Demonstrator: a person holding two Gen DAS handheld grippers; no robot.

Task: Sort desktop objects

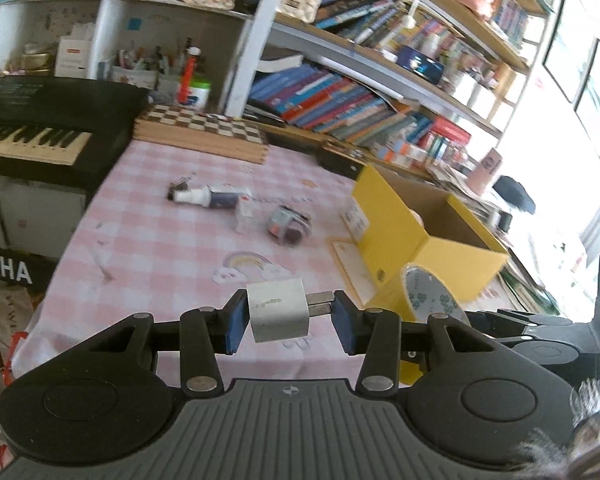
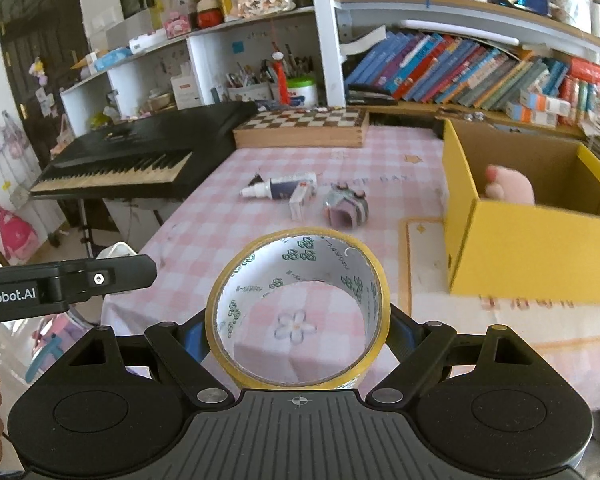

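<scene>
My left gripper (image 1: 289, 320) is shut on a white plug adapter (image 1: 278, 314), held above the pink checked tablecloth (image 1: 160, 248). My right gripper (image 2: 298, 332) is shut on a roll of yellow tape (image 2: 298, 308), which also shows in the left wrist view (image 1: 428, 300). A spray bottle (image 2: 278, 188), a small white box (image 2: 300, 202) and a bundle of tape rolls (image 2: 346, 208) lie mid-table. An open yellow cardboard box (image 2: 520, 248) stands at the right with a pink plush thing (image 2: 510, 186) inside.
A wooden chessboard box (image 2: 300, 128) lies at the table's far edge. A black keyboard (image 2: 140, 156) stands to the left. Bookshelves (image 2: 460, 68) run behind the table. A cream mat (image 2: 424, 256) lies beside the yellow box.
</scene>
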